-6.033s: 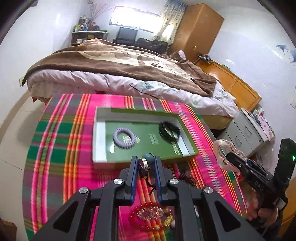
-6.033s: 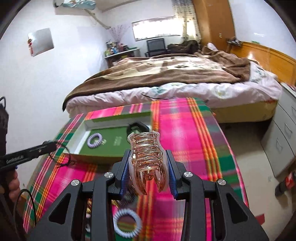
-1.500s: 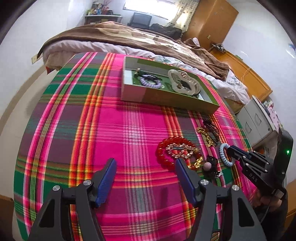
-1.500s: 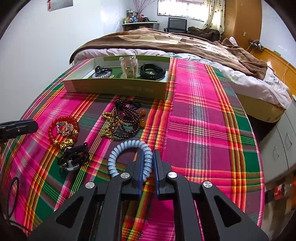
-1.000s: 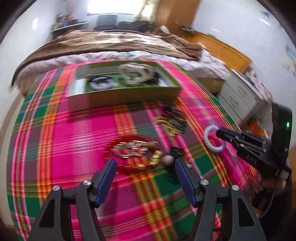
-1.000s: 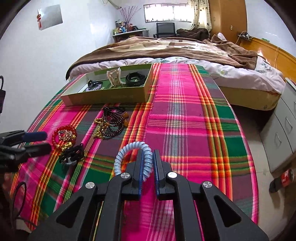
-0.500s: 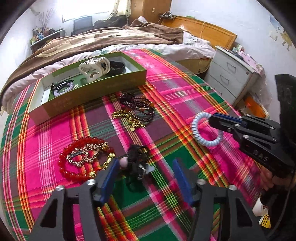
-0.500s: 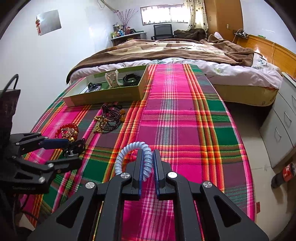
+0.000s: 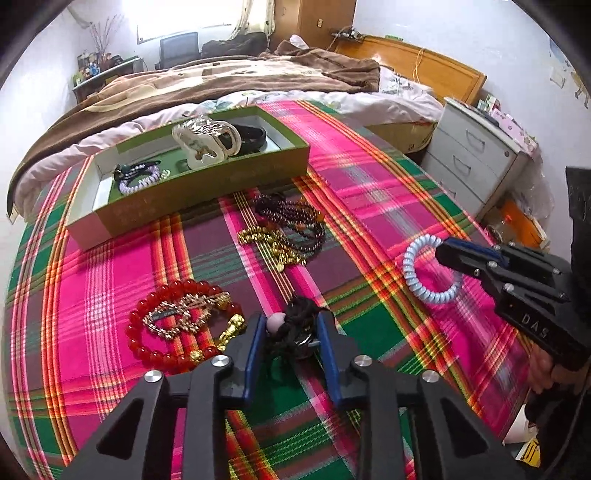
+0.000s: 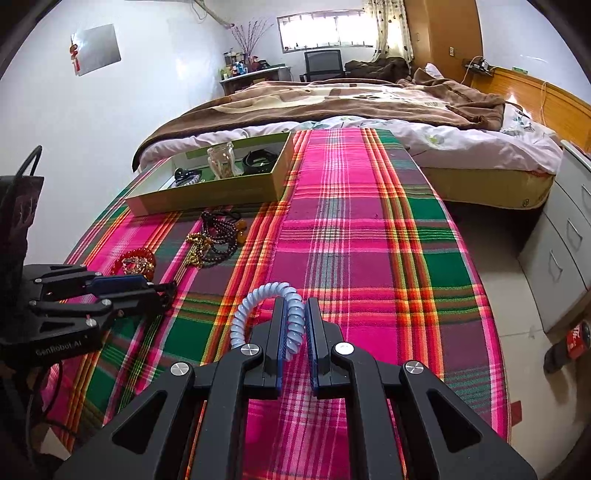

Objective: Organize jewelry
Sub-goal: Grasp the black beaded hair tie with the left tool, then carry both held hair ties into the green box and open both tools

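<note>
Before me: bed under brown blanket, grey drawer unit at its right, window, black chair, wooden wardrobe.

Both black grippers, left gripper and right gripper, have blue pads, silver screws, white lettering.

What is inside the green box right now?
In the green box: a pale hair claw, a black band behind it, and a lilac coil tie with a dark item on it. The near wall hides the front floor.
</note>
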